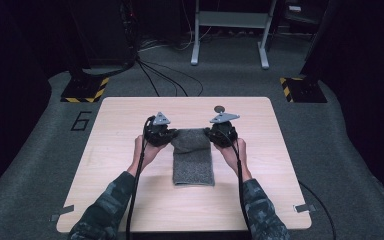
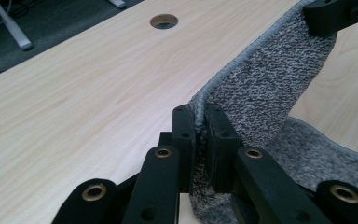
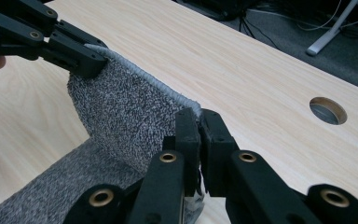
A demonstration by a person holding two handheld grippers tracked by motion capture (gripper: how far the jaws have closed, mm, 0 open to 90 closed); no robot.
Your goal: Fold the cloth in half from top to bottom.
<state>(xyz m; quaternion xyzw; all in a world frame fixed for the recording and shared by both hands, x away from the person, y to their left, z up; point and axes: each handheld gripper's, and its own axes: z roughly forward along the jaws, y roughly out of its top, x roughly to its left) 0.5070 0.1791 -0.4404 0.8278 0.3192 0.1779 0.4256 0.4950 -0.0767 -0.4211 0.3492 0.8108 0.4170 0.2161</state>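
- Centrally on the pale wood-grain counter lies a grey towel, a long narrow strip running from the person's side toward the far edge.
- Its fabric is a speckled, heathered grey, dark and light threads mixed, with a nubbly terry-like surface; the left gripper view shows a lighter grey stitched hem along the lifted edge.
- The near part lies flat on the counter, while the far end is raised off the wood and stretched between the two grippers, so the towel folds upward there.
- The left gripper is clamped on one far corner of the towel; in its own view the two black jaws are pressed together with the hem pinched between them.
- The right gripper is likewise closed on the other far corner, its jaws squeezing the hemmed edge in the right gripper view.
- Between the two grips the hem runs taut and nearly straight.
- A round hole in the counter sits just beyond the right gripper.
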